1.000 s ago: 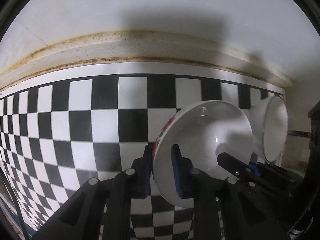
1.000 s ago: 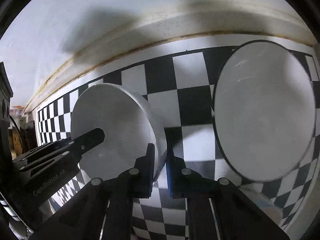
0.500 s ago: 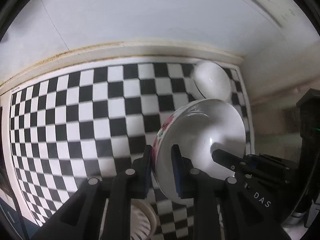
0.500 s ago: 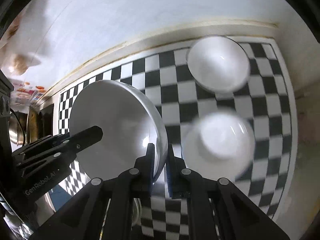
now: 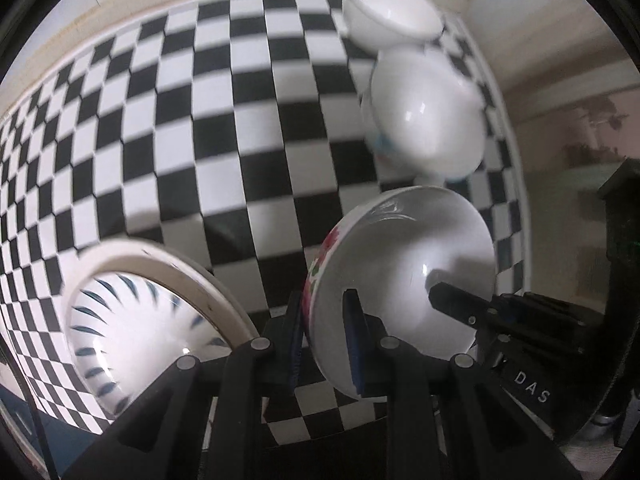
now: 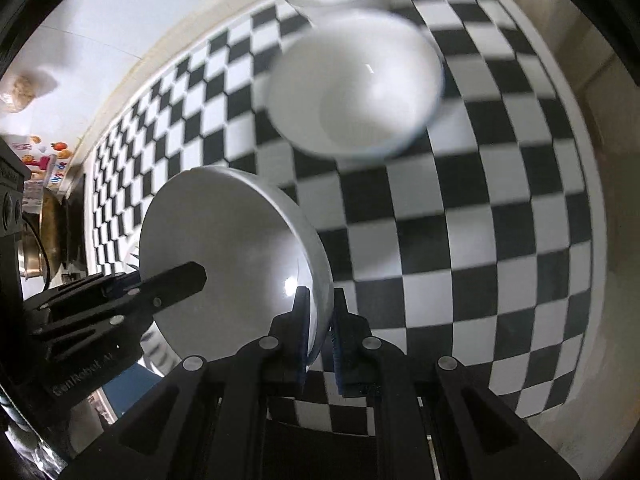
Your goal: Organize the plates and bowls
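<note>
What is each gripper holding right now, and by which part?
The left gripper pinches the rim of a flower-patterned bowl, one finger inside and one outside. The right gripper pinches the rim of a plain white bowl the same way.

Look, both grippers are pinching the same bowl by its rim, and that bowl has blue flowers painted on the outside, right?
Not quite. The left gripper and the right gripper both pinch one bowl by its rim, but the left wrist view shows red flowers with a little green on the outside, not blue. The blue marks belong to the striped bowl lying on the checkered mat.
</note>
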Motion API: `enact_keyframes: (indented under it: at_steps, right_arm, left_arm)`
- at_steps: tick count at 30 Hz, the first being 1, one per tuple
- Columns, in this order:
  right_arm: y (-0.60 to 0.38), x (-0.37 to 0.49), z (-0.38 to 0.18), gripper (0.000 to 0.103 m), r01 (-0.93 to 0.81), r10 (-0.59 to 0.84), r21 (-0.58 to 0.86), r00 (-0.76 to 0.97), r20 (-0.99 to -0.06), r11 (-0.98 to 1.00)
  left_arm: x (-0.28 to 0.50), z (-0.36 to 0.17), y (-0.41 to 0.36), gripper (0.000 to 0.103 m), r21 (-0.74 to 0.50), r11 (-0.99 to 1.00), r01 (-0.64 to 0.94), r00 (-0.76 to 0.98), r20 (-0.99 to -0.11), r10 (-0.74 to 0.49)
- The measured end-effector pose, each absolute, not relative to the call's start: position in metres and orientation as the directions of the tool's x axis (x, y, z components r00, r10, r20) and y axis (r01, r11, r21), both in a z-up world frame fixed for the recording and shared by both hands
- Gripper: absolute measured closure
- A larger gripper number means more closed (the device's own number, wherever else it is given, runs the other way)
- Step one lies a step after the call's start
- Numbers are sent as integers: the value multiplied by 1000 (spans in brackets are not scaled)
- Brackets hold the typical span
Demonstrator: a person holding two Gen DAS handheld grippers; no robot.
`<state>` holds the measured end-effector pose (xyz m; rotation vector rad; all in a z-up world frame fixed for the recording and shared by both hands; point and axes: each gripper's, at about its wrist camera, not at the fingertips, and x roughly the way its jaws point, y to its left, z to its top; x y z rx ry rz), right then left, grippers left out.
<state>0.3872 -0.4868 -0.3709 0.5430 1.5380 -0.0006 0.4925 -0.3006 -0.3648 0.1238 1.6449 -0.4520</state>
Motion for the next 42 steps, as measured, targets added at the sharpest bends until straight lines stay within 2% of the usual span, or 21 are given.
enact_keyframes:
  at_steps: [12, 27, 34, 42]
  right_arm:
    - [-500, 372, -420, 92, 369, 322, 301, 3, -947, 879]
    - [-486, 375, -429, 93, 371, 320, 283, -40, -947, 885]
    - [-494, 374, -432, 92, 395, 363, 319, -39, -931, 862]
    - [-511, 367, -421, 90, 415, 399, 345, -48, -916, 842]
  left_arm:
    - [479, -413, -322, 86, -193, 914, 357, -216, -969, -120]
    - [472, -418, -344, 86, -177, 906, 385, -208, -973, -102]
    - [470, -410, -336, 85, -193, 912, 363, -211, -970, -121]
    - [470, -346, -321, 85, -180, 906, 384, -95, -983, -155]
